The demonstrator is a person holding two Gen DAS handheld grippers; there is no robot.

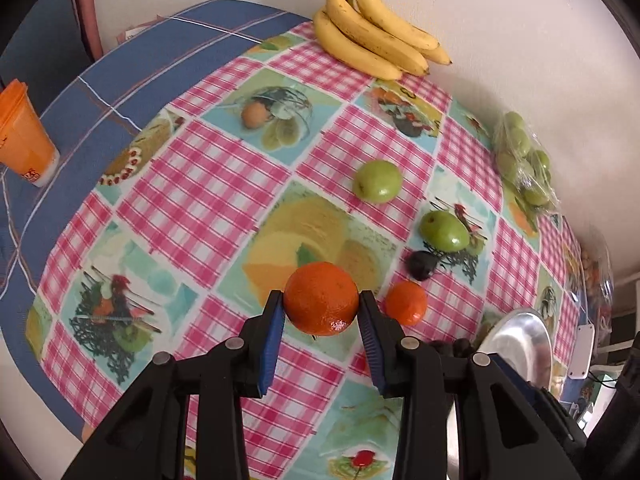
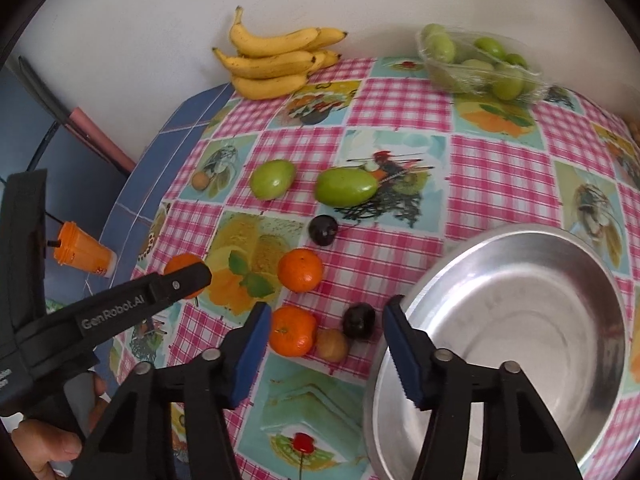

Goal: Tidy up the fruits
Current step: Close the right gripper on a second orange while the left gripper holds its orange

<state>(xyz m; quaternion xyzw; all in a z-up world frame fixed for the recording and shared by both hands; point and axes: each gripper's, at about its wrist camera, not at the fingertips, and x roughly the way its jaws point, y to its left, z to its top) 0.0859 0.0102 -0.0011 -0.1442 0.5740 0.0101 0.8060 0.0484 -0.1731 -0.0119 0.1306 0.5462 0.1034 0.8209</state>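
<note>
My left gripper (image 1: 322,309) is shut on an orange (image 1: 322,298) and holds it above the checked tablecloth (image 1: 224,184). In the right wrist view one of its fingers (image 2: 176,284) covers part of that orange (image 2: 180,266). My right gripper (image 2: 326,332) hangs open over a second orange (image 2: 292,330), a small brown fruit (image 2: 332,345) and a dark plum (image 2: 359,321). The pads do not press on any of them. A third orange (image 2: 300,276), another dark plum (image 2: 323,231) and two green fruits (image 2: 273,179) (image 2: 346,187) lie further back.
An empty metal bowl (image 2: 500,236) sits right of the right gripper. Bananas (image 2: 276,60) and a wrapped tray of green fruits (image 2: 480,64) lie by the wall. An orange cup (image 2: 82,254) stands on the blue cloth at left. A hand (image 2: 44,444) shows bottom left.
</note>
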